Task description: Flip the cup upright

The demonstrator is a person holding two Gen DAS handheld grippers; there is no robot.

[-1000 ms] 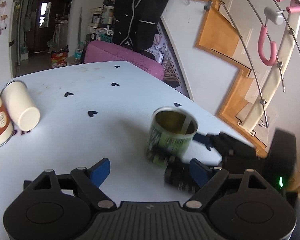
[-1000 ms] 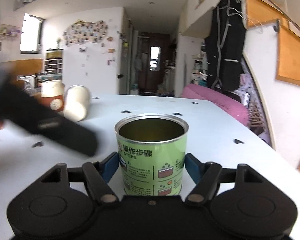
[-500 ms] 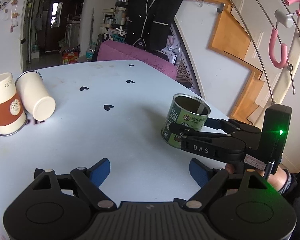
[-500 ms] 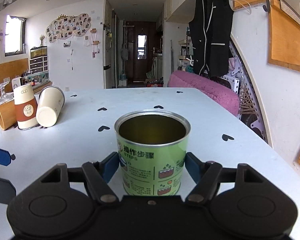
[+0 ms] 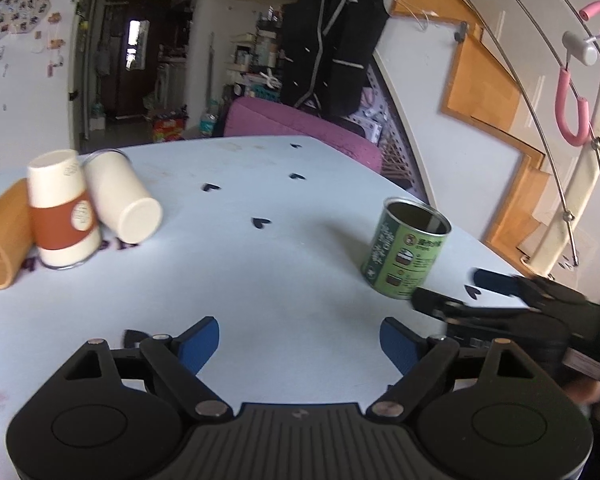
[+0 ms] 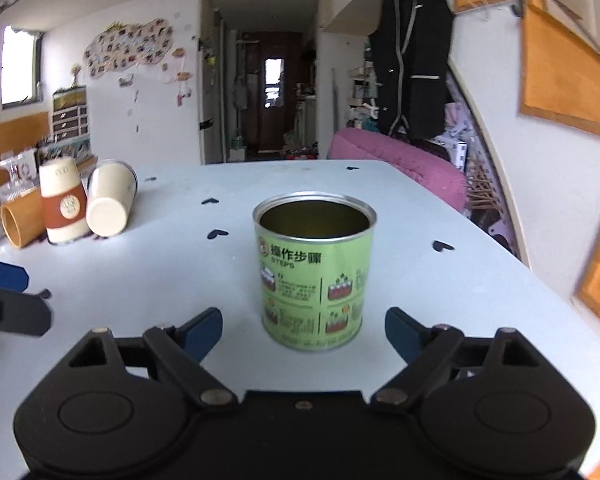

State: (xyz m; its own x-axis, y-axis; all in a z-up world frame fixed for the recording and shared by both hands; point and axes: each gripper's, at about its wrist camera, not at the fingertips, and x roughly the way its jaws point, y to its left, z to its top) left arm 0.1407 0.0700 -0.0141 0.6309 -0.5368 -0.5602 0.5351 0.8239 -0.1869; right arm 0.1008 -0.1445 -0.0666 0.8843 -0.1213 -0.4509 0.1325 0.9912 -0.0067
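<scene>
Pale and dotted with small black hearts, the bench (image 6: pixel 480 264) carries a green tin cup (image 6: pixel 315 268) standing upright, mouth to the ceiling, toward its right-hand edge. The flip itself looks done; the step in hand seems to be the release. The right hand-held gripper (image 6: pixel 304 330) sits level with the cup's base, its blue fingers spread wide to either side and touching nothing, the cup centred just ahead of the gap. In the left wrist view the same cup (image 5: pixel 408 248) stands clear, with the right tool's dark fingers just short of its foot.

The left hand-held gripper (image 5: pixel 300 340) hovers over bare bench, equally spread and empty, well apart from the cup.

At the far left a cluster of paper cups waits (one cream cup (image 5: pixel 122 196) lies on its side, leaning against a sleeved cup (image 5: pixel 62 210) that stands mouth-down). If more flipping is intended, the next move probably calls for a straight retreat without nudging the tin, then a reach toward that group.
</scene>
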